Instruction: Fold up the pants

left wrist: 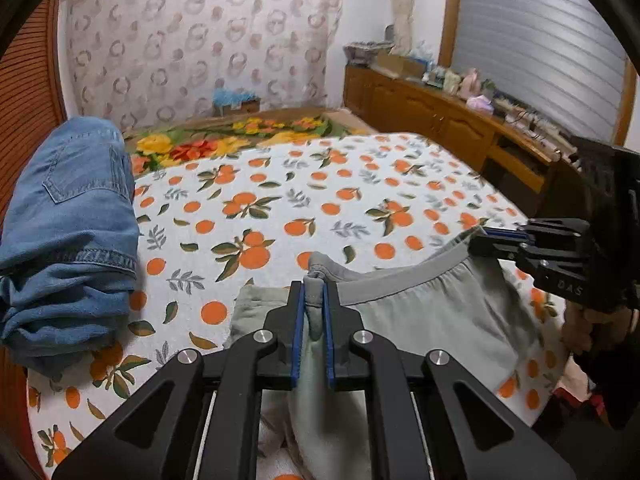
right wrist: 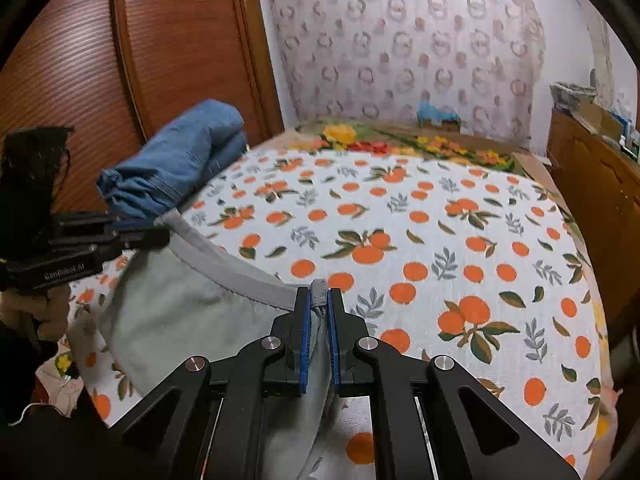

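The left gripper (left wrist: pixel 314 300) is clamped on one end of the grey pants (left wrist: pixel 432 320) waistband, and the right gripper (right wrist: pixel 319 304) pinches the other end. Between them the waistband stretches taut, the pants hanging below over the orange-print bedspread (left wrist: pixel 320 200). Beyond the left gripper, to its left, lie folded blue jeans (left wrist: pixel 68 232).

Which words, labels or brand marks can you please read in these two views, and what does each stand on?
"GenRobot AI": blurred white print on the left black tool, read with some doubt.
"DAS": faint embossed letters on the right black tool; anything beyond them is unreadable.
Nothing else carries readable text.
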### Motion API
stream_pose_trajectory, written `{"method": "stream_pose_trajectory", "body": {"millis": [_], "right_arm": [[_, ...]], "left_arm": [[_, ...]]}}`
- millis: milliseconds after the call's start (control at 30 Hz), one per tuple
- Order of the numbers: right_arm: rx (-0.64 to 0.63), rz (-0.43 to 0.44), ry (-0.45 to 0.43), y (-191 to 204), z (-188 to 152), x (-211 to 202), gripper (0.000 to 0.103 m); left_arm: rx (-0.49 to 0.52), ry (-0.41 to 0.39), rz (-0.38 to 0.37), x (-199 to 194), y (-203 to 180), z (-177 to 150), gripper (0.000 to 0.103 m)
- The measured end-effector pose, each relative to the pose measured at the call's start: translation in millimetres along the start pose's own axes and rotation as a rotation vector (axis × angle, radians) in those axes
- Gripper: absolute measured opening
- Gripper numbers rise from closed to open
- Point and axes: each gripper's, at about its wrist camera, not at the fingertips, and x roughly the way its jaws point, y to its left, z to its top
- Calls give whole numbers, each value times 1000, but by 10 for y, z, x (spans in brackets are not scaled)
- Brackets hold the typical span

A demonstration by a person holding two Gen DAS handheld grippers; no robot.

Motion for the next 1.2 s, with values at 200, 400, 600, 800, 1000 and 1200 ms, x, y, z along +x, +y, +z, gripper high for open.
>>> {"method": "stream_pose_trajectory", "body": {"millis": [200,400,600,800,1000,1200], "right_arm": [[-2,-10,42,66,-10,72,8],[15,-25,21,27,-38,-96,25],[21,1,30,11,-307,-431,29],[12,7,54,26,-591,-721,29],[28,21,69,29,-732,-844,29],[2,35,92,60,-780,-765,29]], "left_arm": [[-29,81,27,196,75,-111,24],[-37,44,36,19,79,-154,49],[-33,22,0,-221,-81,-391,65],[7,55,42,-208,-200,-584,65],[-20,67,42,-169,-150,-633,65],[-25,83,45,-121,-131,-675,65]]}}
